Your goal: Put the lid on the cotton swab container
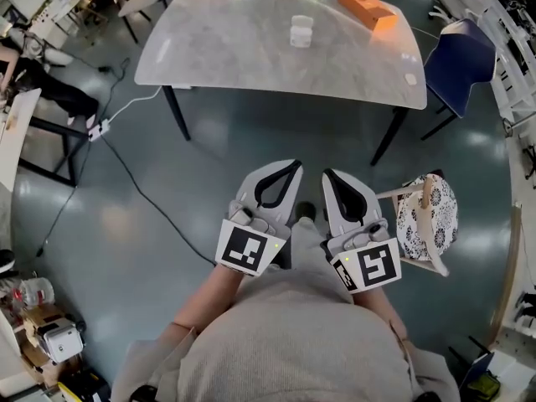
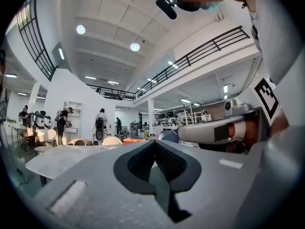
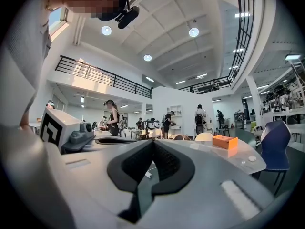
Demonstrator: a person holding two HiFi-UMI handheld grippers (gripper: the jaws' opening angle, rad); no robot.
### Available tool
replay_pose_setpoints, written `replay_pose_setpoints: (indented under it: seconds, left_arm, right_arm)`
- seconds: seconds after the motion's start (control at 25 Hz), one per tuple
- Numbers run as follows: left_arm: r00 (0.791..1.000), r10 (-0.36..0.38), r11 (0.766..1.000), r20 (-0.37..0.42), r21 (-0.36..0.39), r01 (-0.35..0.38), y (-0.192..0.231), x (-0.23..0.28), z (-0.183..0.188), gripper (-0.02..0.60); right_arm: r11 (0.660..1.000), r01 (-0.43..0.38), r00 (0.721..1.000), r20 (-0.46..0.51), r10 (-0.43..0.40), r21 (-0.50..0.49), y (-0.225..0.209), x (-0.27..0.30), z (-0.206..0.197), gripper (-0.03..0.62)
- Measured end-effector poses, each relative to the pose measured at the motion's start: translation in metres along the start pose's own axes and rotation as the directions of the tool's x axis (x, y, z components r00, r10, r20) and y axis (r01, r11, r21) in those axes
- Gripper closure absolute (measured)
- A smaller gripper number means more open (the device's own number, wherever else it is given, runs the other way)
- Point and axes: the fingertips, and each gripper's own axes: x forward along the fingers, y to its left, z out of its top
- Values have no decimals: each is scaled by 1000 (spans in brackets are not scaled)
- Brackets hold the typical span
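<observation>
The clear cotton swab container (image 1: 300, 30) stands on the far middle of the pale oval table (image 1: 218, 48). A small white round piece, possibly the lid (image 1: 410, 79), lies near the table's right edge and shows again in the right gripper view as the same white piece (image 3: 252, 158). My left gripper (image 1: 293, 166) and right gripper (image 1: 328, 175) are side by side, held over the floor well short of the table. Both are shut with nothing between the jaws. The left gripper (image 2: 154, 142) and right gripper (image 3: 153, 141) point level toward the table.
An orange box (image 1: 367, 7) lies at the table's far right. A blue chair (image 1: 459, 61) stands at the table's right end, and a stool with a patterned cushion (image 1: 427, 218) is close to my right. A cable and power strip (image 1: 99, 129) run across the floor at left.
</observation>
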Motion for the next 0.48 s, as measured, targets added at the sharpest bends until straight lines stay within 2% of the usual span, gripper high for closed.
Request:
replay_pose_setpoints:
  seconds: [0.48]
  left_arm:
    - [999, 43, 999, 29, 18, -43, 45, 99, 15, 584]
  right_arm:
    - [999, -41, 999, 8, 41, -23, -88, 69, 18, 592]
